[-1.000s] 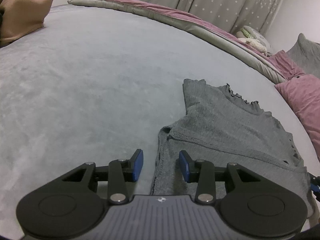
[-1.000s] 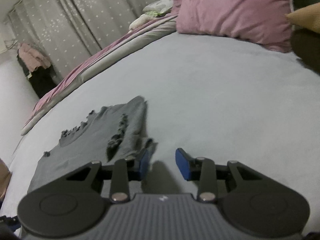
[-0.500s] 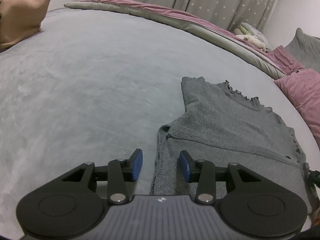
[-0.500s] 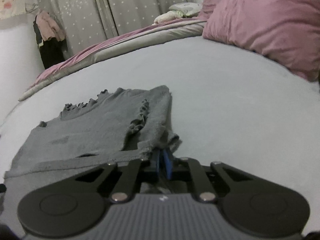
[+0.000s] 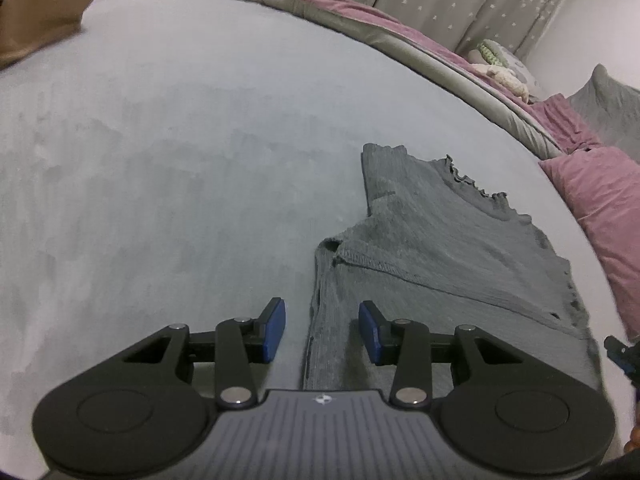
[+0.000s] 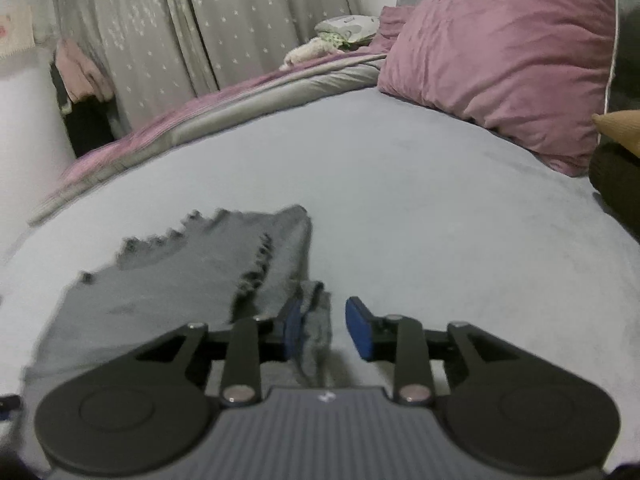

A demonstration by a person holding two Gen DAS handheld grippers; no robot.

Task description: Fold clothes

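The grey top (image 5: 436,248) is lying flat on the bed (image 5: 180,168), toward the side nearest you, its frilled neckline pointing at the far edge where a rolled quilt (image 5: 400,36) runs along. One sleeve is folded in over the body.

You are holding the left gripper (image 5: 322,330) with its blue pads (image 5: 274,328) apart, straddling the top's near left edge without pinching it. You are holding the right gripper (image 6: 326,328) with its pads spread too; a bunched corner of the top is sitting between them, against the left pad (image 6: 294,330), not clamped.

A pink pillow (image 6: 504,52) is resting at the bed's right edge, and star-dotted curtains (image 6: 224,24) are hanging beyond the quilt. Each gripper body is showing a small white mark, too small to read; no other writing is legible.
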